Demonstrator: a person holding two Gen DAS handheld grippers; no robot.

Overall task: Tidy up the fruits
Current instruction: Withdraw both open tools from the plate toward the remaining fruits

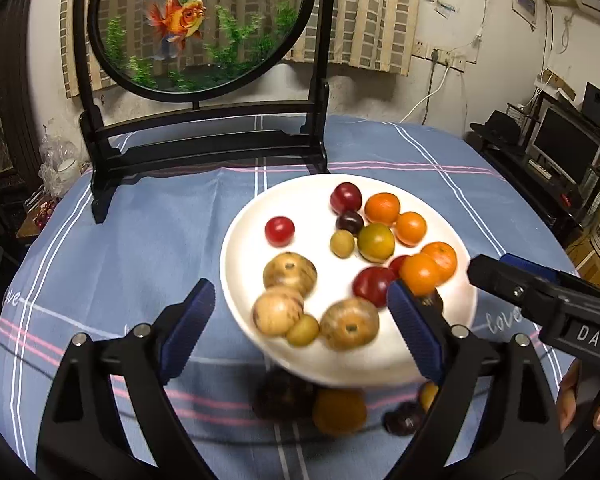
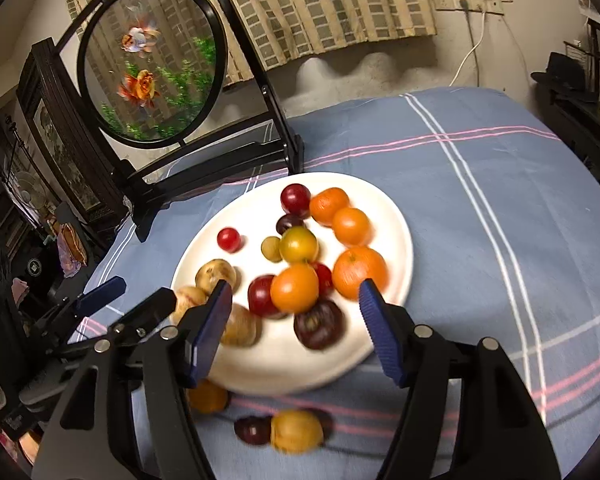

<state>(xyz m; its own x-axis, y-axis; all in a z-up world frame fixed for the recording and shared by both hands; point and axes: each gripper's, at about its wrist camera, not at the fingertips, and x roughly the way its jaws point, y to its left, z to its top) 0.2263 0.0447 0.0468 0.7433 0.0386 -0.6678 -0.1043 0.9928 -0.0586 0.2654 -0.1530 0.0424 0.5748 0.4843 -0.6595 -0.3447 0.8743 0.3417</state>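
A white plate on the blue checked cloth holds several fruits: oranges, red plums, tan round fruits, a green-yellow fruit and a dark purple one. Loose fruits lie on the cloth in front of the plate: a yellow one and dark ones. My left gripper is open and empty above the plate's near edge. My right gripper is open and empty over the plate's near side; it also shows in the left wrist view.
A round goldfish screen on a black wooden stand stands at the back of the table. A shelf with a monitor is off the right side. Clutter sits beyond the table's left edge.
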